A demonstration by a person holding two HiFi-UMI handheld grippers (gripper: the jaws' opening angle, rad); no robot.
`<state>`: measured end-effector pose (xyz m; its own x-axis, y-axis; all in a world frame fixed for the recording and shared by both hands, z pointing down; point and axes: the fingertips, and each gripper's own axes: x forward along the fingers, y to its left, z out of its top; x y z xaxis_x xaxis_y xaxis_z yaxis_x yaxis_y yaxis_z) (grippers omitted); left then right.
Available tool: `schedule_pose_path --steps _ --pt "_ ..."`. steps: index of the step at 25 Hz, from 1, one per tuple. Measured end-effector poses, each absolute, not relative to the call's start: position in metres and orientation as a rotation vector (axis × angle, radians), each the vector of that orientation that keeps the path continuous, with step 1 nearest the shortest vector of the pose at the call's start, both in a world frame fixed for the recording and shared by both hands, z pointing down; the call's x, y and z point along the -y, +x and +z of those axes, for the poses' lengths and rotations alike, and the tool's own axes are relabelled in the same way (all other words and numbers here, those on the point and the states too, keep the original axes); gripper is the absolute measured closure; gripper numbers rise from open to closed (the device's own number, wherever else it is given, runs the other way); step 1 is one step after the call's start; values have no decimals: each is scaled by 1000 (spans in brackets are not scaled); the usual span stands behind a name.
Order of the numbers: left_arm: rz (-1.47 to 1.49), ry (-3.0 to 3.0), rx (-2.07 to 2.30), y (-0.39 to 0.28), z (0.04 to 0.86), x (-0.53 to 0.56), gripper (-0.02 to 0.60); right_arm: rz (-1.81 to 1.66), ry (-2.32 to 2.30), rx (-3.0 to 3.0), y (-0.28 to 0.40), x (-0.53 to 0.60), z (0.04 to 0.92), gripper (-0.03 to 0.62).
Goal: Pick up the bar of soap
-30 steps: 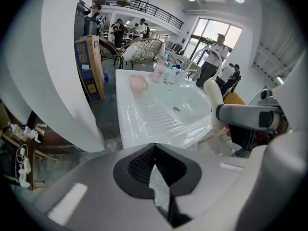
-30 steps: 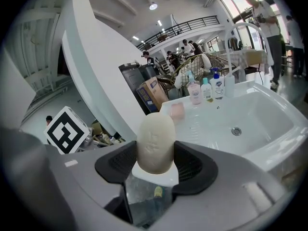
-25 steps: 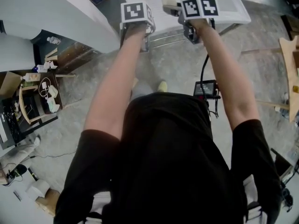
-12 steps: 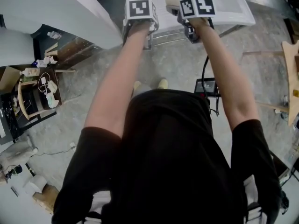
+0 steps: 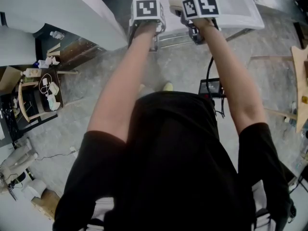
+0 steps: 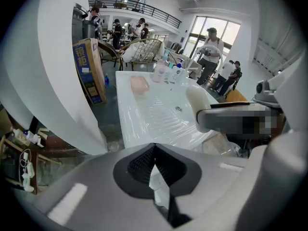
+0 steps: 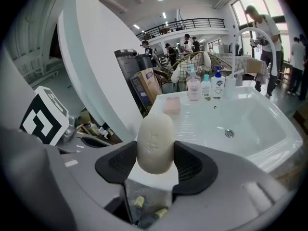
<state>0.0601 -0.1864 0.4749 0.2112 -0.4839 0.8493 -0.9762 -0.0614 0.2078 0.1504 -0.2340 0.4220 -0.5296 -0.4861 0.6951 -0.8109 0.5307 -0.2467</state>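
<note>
Right claw (image 7: 155,163) was clenched on the white bar of soap (image 7: 155,138), upright over the sink's (image 7: 269,129) near rim. Left claw (image 6: 153,163) was closed on nothing. Pink block (image 7: 172,105) and three bottles (image 7: 205,86) sat along the far rim. Cardboard box (image 7: 147,88) stood far left, print unreadable.

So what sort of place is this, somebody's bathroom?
Probably not: it looks like a big open workshop hall with a bathroom mock-up. A white sink with pump bottles stands on a bare concrete floor, and people mill about under a railed mezzanine.
</note>
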Motion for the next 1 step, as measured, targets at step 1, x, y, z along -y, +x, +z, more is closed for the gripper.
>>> schedule_pose_path --steps 1 --pt "763 1668 1388 60 476 186 583 759 1046 2212 149 235 422 332"
